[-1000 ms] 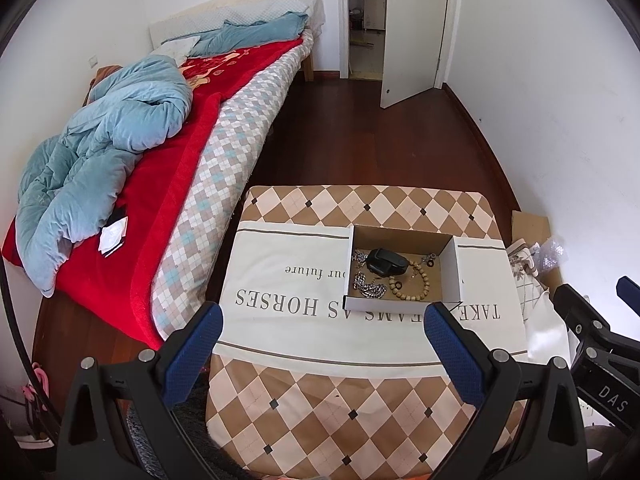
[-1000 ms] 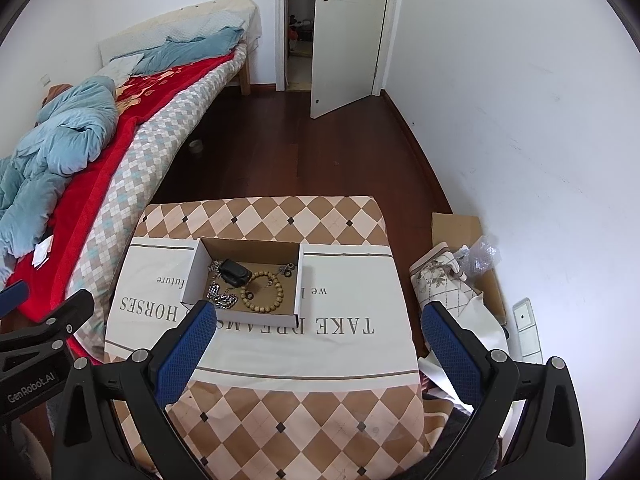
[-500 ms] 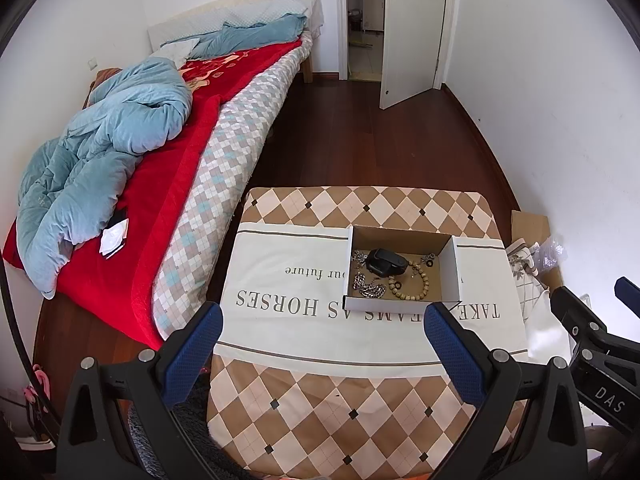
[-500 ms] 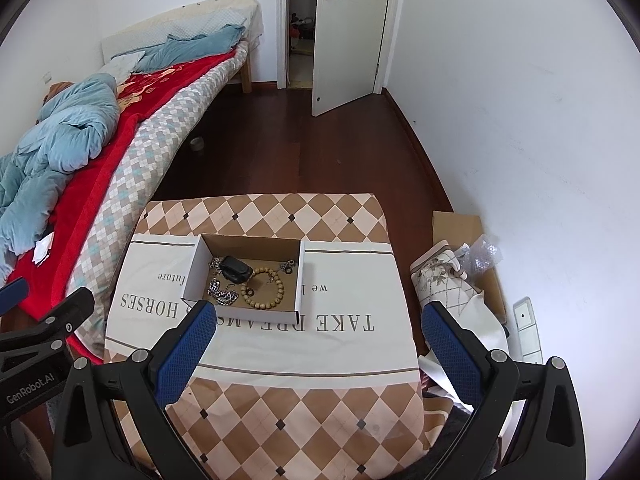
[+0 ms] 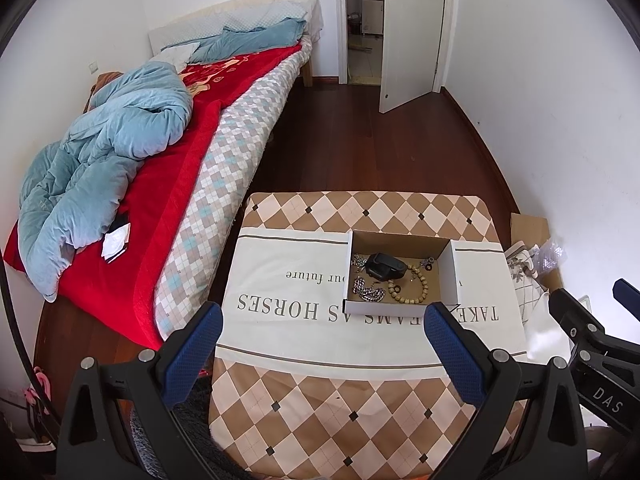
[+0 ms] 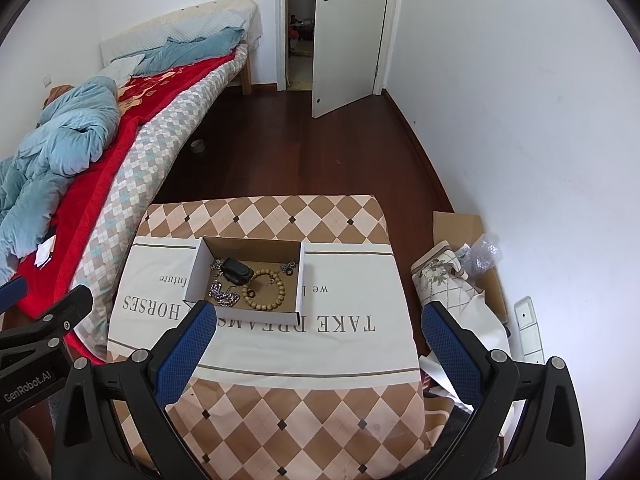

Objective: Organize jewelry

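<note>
An open cardboard box [image 5: 447, 276] [image 6: 192, 270] sits on the cloth-covered table [image 5: 304, 360] [image 6: 348, 344]. Inside lie a wooden bead bracelet [image 5: 418, 284] [image 6: 266, 290], a silver chain [image 5: 370, 292] [image 6: 224, 296], a black pouch-like item [image 5: 384, 265] [image 6: 236, 270] and small rings. My left gripper [image 5: 318, 344] hangs open above the table's near half, short of the box. My right gripper [image 6: 316, 344] is open too, held above the table to the right of the box, nothing between its fingers.
A bed [image 5: 168, 152] with a red blanket and blue quilt runs along the left. A white door [image 5: 412, 32] stands ajar at the back. Cardboard and a patterned bag [image 6: 452, 280] lie on the floor right of the table, by the white wall.
Both views have shifted only slightly; the box sits a little lower in the right wrist view. Both grippers stay open and nothing was picked up.
</note>
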### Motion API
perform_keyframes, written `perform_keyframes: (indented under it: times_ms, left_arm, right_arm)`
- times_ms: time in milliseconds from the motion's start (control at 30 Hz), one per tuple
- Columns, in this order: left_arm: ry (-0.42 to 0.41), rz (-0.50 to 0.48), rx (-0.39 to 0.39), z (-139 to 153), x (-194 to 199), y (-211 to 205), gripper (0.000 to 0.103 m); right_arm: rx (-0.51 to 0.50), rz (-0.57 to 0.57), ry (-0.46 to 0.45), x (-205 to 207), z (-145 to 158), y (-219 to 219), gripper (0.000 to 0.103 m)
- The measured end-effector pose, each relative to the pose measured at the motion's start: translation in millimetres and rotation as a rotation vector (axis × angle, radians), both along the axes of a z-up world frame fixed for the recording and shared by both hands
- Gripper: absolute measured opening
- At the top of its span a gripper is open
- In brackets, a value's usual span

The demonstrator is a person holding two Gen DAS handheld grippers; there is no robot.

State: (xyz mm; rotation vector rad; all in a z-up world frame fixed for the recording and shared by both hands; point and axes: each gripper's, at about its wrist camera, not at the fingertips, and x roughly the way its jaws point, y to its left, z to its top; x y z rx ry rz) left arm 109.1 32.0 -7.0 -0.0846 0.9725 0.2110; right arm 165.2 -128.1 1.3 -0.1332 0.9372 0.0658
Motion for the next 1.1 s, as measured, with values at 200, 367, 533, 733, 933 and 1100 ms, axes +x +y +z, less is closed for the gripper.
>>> perform_keyframes:
  times_ms: [200,367,533,733,933,1100]
  left_arm:
    - [-0.002,-0.001,-0.001,1.4,-0.1,-1.4,0.103]
    - [-0.004,0.000,-0.002,2.9,0.1,-1.6,0.103]
    - [-0.005,0.000,-0.001,4.4,0.0,-1.8,0.103]
    - [-0.006,-0.001,-0.001,4.8,0.0,-1.9,0.103]
    - [-0.006,-0.001,-0.002,5.3,-0.1,-2.0,0.103]
    - [-0.005,-0.001,-0.003,5.8,-0.1,-1.9,0.103]
  right_arm:
    - [0.001,0.000,-0.001,0.5,1.1,0.1,0.103]
    - [0.004,-0.001,-0.002,0.6,1.8,0.6,0.103]
    - [0.006,0.000,0.001,1.3,2.9,-0.1,0.103]
    - [0.006,0.000,0.000,1.7,3.4,-0.1,0.103]
    - [0.010,0.000,-0.001,2.2,4.3,-0.2,0.103]
    - [0.007,0.002,-0.003,1.7,6.3,1.5,0.103]
